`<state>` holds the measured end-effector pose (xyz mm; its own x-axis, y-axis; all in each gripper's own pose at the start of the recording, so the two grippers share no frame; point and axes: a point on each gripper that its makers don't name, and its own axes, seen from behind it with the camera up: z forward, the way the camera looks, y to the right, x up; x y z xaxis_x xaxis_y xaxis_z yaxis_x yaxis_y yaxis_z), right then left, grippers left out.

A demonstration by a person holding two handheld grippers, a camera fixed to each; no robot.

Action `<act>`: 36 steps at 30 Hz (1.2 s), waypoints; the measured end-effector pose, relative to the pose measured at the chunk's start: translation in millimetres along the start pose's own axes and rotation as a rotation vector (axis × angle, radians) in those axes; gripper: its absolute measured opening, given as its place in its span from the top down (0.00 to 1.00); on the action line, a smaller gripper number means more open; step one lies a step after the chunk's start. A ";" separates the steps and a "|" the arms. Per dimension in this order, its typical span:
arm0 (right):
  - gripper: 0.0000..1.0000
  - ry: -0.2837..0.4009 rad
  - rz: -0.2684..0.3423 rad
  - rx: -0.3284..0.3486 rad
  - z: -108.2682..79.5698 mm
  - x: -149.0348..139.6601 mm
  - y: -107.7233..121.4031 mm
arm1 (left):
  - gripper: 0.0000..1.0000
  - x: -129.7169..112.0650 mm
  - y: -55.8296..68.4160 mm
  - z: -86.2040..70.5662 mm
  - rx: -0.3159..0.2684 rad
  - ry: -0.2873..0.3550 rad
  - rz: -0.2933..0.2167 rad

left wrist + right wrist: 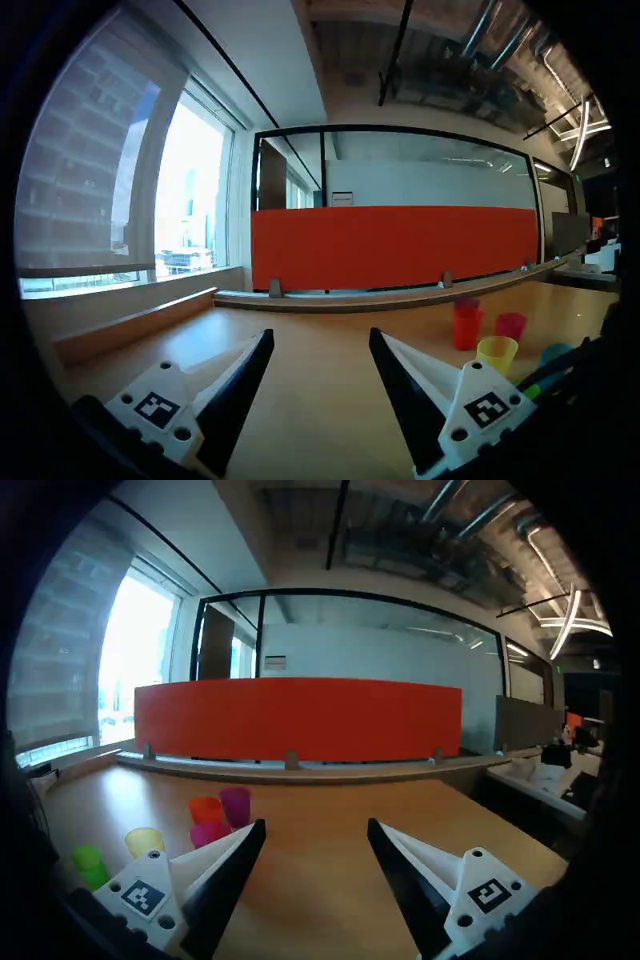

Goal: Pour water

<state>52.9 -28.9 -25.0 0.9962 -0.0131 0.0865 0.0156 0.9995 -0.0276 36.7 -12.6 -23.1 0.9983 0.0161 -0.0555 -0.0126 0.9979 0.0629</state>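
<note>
Standing upright, mouths up, coloured cups (466, 328) cluster on the desk (320, 384).

Both views sit low over the bench (320, 400), facing the orange partition (392, 248).
Left gripper view has the plastic cups (488, 332) at near right; right gripper view has them at near left. Shared: partition, cups, window (188, 200).

left gripper view: the bare wooden table (320, 400) lies free ahead of the left gripper (320, 336), whose jaws stand apart; a cluster of cups (466, 328) blocks the right side. right gripper view: open tabletop runs ahead of the right gripper (314, 826), jaws likewise apart, the cups crowding its left. an orange partition (392, 246) closes the table's far edge; a low ledge (136, 320) bounds the window side.
</note>
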 end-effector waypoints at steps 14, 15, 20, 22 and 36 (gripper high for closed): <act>0.01 -0.010 -0.007 -0.003 0.8 -1.3 -4.7 | 0.12 4.2 5.4 5.6 0.004 0.020 0.038; 0.01 -0.010 -0.008 -0.003 0.5 -0.9 -5.4 | 0.12 2.8 6.9 6.4 0.000 0.020 0.037; 0.01 -0.009 -0.015 -0.004 -0.3 1.1 -5.9 | 0.12 -4.4 11.2 9.8 -0.017 0.018 0.026; 0.01 -0.010 -0.015 -0.006 -0.1 1.5 -5.1 | 0.12 -7.7 11.0 10.8 -0.016 0.015 0.020; 0.01 -0.010 -0.018 -0.011 0.4 1.6 -3.2 | 0.12 -23.8 11.9 16.9 -0.023 -0.005 -0.020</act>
<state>54.4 -32.1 -24.4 0.9948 -0.0303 0.0973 0.0340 0.9987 -0.0373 13.7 -2.1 -4.2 0.9987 -0.0039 -0.0511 0.0058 0.9992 0.0384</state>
